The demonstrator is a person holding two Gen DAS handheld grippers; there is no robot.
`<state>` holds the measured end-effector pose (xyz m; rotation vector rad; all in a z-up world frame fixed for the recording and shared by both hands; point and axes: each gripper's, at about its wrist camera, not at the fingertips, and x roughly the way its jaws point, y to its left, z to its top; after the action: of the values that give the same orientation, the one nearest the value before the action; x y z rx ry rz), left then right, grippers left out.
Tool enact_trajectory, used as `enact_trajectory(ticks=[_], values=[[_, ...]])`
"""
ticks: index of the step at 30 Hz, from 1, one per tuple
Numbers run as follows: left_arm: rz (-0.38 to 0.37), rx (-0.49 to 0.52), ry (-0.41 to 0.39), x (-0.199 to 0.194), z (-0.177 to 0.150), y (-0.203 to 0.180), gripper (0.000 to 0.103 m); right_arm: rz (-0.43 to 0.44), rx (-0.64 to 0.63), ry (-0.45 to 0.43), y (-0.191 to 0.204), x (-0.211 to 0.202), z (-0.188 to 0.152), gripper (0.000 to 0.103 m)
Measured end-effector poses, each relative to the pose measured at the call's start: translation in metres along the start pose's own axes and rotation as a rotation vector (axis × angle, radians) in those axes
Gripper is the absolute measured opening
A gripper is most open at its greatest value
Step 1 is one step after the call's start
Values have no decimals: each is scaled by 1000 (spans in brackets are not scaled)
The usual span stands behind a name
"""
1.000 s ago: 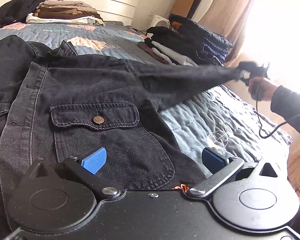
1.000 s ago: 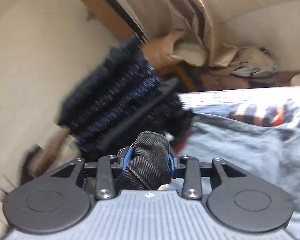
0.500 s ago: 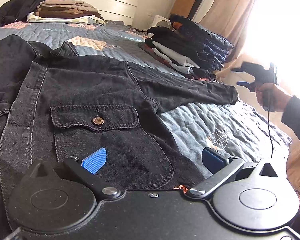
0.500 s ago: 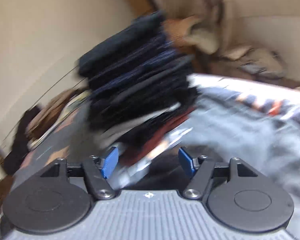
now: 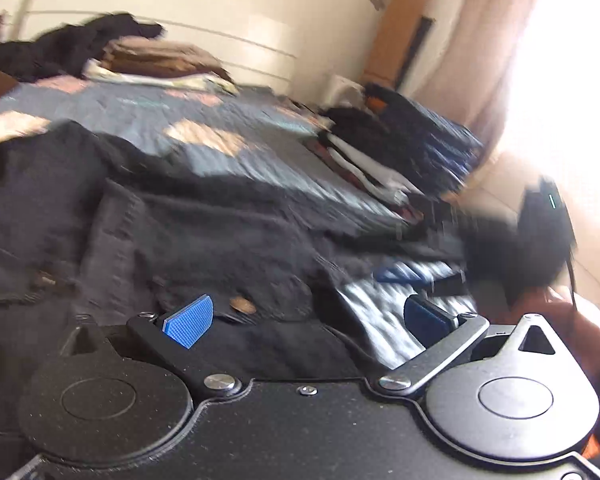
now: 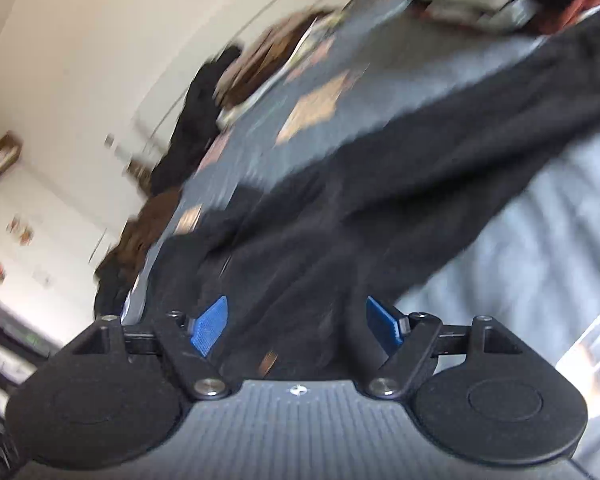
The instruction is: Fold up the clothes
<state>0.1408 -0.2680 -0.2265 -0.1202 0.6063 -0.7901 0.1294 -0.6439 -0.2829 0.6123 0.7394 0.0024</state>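
A black denim jacket [image 5: 220,240] lies spread on the bed, blurred by motion, its sleeve [image 6: 440,152] stretched out flat toward the right. My left gripper [image 5: 308,316] is open low over the jacket's front, blue pads [image 5: 188,320] wide apart, a brass button [image 5: 242,304] just ahead of them. My right gripper [image 6: 296,324] is open too, hovering over the jacket's body with nothing between its pads. In the left wrist view the right gripper [image 5: 416,274] shows as a dark blur at the right, held by a hand [image 5: 556,312].
A blue-grey quilt [image 5: 228,128] covers the bed. A stack of folded dark clothes [image 5: 404,148] sits at the far right, another folded pile [image 5: 156,60] by the headboard. A curtain and bright window [image 5: 540,60] are at the right.
The right gripper let go of the sleeve, which now lies flat on the bed, and swung in over the jacket's body. The left gripper has shifted forward over the chest pocket.
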Motion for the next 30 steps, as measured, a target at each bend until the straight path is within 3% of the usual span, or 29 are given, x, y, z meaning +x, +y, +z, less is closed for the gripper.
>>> enact_trajectory(ticks=[8,15,19,23,26,30], values=[[128,-115,-30,-16,16,51,103,45,-68,179,76,53,-66,81],[190,-155,-58,-30,20,81,103,104,-117,126,108,24,-47,82],[230,-172,-13,-26,14,93,103,132,-154,211,113,36,-57,82],[289,-108,50,-18,4,92,103,81,-229,298,110,58,-78,82],[340,-43,77,-14,-1,87,103,43,-309,291,125,54,-83,83],[361,-27,75,-17,-1,88,103,47,-356,190,147,35,-74,83]])
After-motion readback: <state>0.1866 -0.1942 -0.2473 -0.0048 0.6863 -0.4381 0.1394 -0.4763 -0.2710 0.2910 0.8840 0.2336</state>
